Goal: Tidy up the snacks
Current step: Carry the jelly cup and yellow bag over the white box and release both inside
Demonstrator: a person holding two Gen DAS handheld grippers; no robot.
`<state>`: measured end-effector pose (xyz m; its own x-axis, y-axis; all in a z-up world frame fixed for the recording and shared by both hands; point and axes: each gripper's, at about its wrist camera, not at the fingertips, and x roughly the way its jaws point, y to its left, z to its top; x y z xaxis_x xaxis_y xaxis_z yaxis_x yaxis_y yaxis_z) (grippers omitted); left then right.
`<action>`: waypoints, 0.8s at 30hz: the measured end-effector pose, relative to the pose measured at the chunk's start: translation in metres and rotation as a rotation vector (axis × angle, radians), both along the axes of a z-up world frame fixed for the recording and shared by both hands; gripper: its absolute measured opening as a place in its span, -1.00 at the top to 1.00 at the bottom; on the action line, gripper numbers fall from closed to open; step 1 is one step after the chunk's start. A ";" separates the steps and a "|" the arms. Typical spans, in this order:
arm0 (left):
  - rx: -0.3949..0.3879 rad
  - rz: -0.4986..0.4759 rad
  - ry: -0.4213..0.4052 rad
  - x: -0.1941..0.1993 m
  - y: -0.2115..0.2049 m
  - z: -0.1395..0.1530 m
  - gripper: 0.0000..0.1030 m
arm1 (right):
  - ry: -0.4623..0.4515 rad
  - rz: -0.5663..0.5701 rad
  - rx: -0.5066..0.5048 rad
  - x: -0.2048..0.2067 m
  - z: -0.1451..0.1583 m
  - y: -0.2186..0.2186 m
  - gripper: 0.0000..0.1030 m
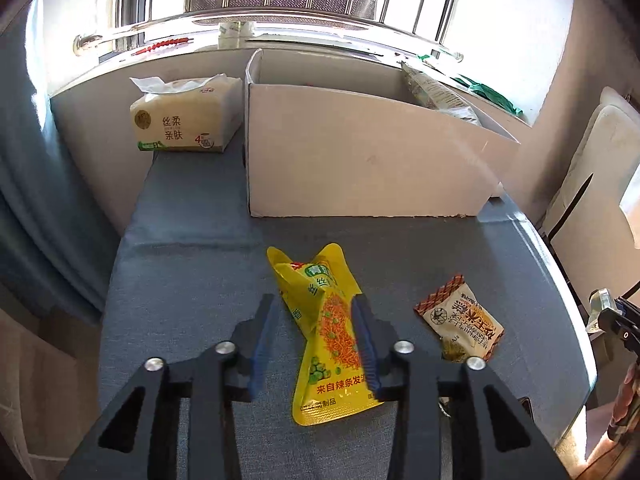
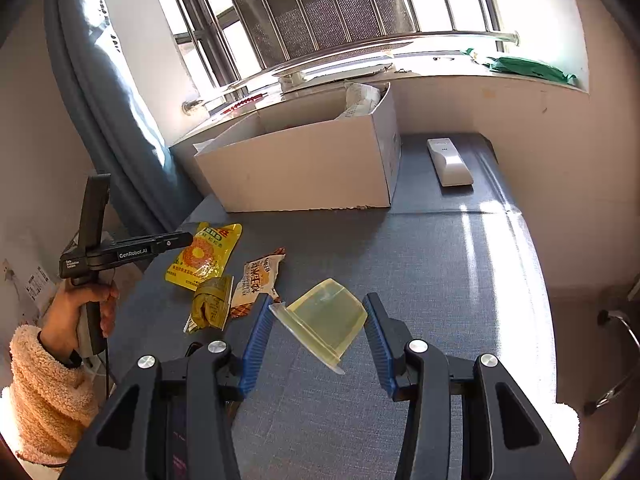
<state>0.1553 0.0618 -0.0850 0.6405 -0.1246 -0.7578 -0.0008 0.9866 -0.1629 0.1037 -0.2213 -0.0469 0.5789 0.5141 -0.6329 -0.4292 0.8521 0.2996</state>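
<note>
Yellow snack bag (image 1: 328,340): near, on the blue cloth, between the left gripper (image 1: 316,340)'s parted jaws, not pinched.
Jelly cup (image 2: 320,322): tilted, clamped by right gripper (image 2: 318,334); could slip.
Cardboard box (image 1: 360,160): far; 2 more packets wait outside.

The surface is a table covered with blue-grey woven fabric (image 2: 420,280), standing under a window sill. At its far side stands a white open cardboard box (image 2: 304,168), and left of the box lies a soft pack of paper tissues (image 1: 184,120). On the right of the box lies a flat white remote control (image 2: 450,162). Nearer the front lie a yellow snack pouch (image 1: 328,332), a beige packet with brown checked ends (image 1: 460,320) and a small olive-green crumpled packet (image 2: 210,306), close together.
</note>
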 end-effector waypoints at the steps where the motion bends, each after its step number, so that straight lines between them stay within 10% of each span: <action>1: -0.008 0.002 -0.003 0.000 -0.001 -0.001 -0.81 | 0.000 0.000 0.000 0.000 0.000 0.000 0.02; 10: 0.030 0.008 0.053 0.010 -0.016 -0.025 -0.99 | 0.010 -0.005 0.003 -0.002 -0.004 -0.001 0.02; 12: 0.039 -0.017 0.057 0.011 -0.021 -0.030 -0.67 | 0.013 -0.006 0.000 -0.002 -0.006 -0.002 0.02; 14: 0.077 -0.016 0.046 0.010 -0.024 -0.030 0.14 | 0.016 -0.008 0.000 -0.003 -0.007 -0.003 0.02; 24: 0.047 -0.072 -0.036 -0.012 -0.019 -0.006 0.49 | 0.018 -0.002 0.010 0.005 -0.006 -0.002 0.02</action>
